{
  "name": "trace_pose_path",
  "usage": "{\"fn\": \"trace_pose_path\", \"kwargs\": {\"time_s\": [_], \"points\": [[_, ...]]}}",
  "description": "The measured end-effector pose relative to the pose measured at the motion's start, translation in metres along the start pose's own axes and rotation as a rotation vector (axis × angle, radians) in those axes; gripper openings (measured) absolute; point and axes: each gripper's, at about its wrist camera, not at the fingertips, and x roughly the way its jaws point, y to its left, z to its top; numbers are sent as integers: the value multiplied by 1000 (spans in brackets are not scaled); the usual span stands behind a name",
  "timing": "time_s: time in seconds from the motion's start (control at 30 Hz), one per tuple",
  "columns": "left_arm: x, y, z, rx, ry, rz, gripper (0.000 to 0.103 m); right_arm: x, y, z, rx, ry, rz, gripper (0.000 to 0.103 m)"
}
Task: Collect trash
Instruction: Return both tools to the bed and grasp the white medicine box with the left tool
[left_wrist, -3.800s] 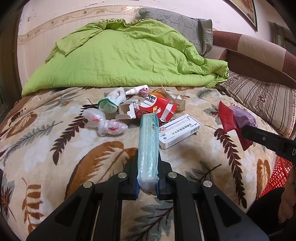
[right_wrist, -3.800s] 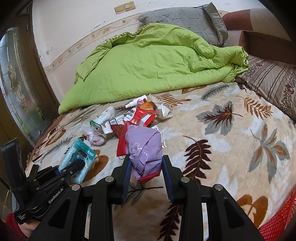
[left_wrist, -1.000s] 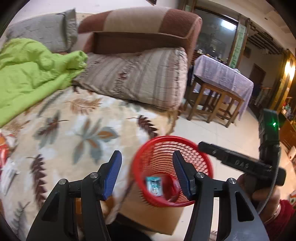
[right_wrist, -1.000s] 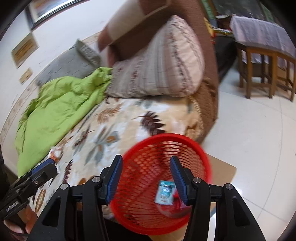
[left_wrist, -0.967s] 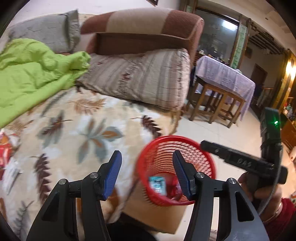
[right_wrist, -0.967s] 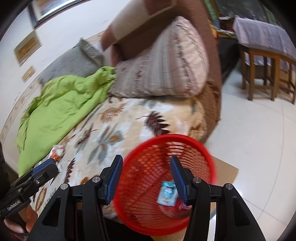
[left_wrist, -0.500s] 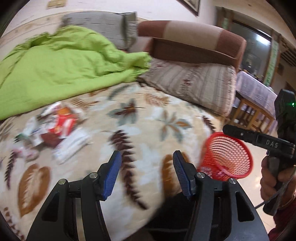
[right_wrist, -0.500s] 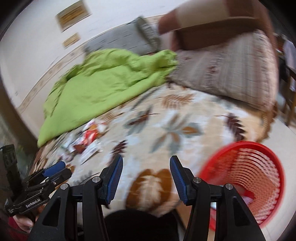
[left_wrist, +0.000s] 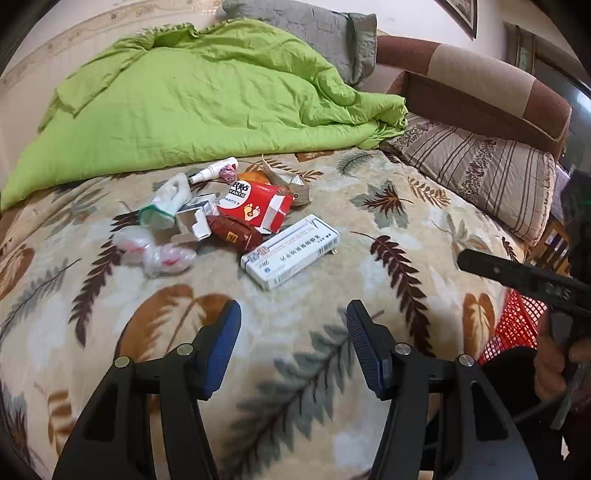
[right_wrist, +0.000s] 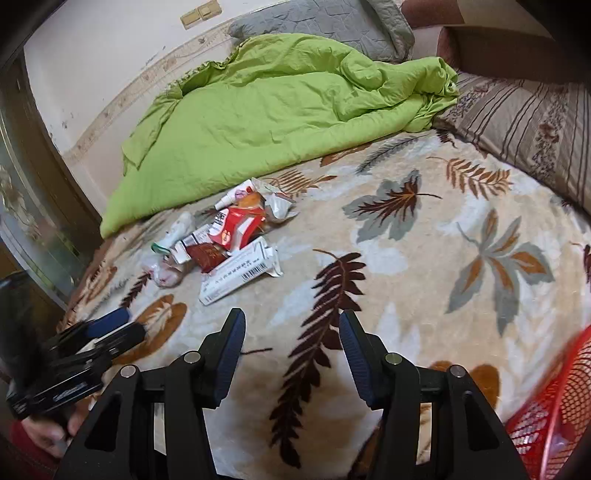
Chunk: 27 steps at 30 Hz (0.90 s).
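Trouble lay in the crowded trash pile (left_wrist: 229, 218) at center frame: with both my jaws wide and empty, a careless bite at the white box (left_wrist: 290, 256) might have snagged the bed blanket (left_wrist: 369, 295).

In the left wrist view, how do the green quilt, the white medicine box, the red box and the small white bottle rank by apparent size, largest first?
1. green quilt, by far the largest.
2. white medicine box.
3. red box, close to the medicine box; it lies farther away and partly covered, so this order is unsure.
4. small white bottle, the smallest.
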Motion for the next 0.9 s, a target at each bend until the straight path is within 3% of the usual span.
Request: {"fn": "trace_pose_path", "kwargs": {"time_s": [0.17, 0.27, 0.37, 0.47, 0.57, 0.67, 0.8, 0.9], "points": [[42, -12, 36, 107, 19, -68, 75, -4, -11, 1, 60, -30, 38, 57], [73, -15, 58, 141, 52, -130, 75, -12, -15, 0, 62, -61, 56, 57], [105, -11, 72, 152, 98, -142, 75, -17, -20, -1, 73, -72, 67, 57], [136, 2, 82, 117, 145, -139, 75, -18, -25, 0, 84, -76, 76, 57], [161, 17, 81, 39, 257, -258, 75, -18, -27, 0, 90, -78, 88, 57], [164, 16, 69, 54, 300, -286, 75, -17, -28, 1, 92, -80, 97, 57], [150, 1, 49, 98, 291, -298, 75, -18, -26, 0, 88, -85, 104, 57], [152, -13, 39, 137, 278, -190, 72, -16, -23, 0, 84, -84, 102, 57]]}}
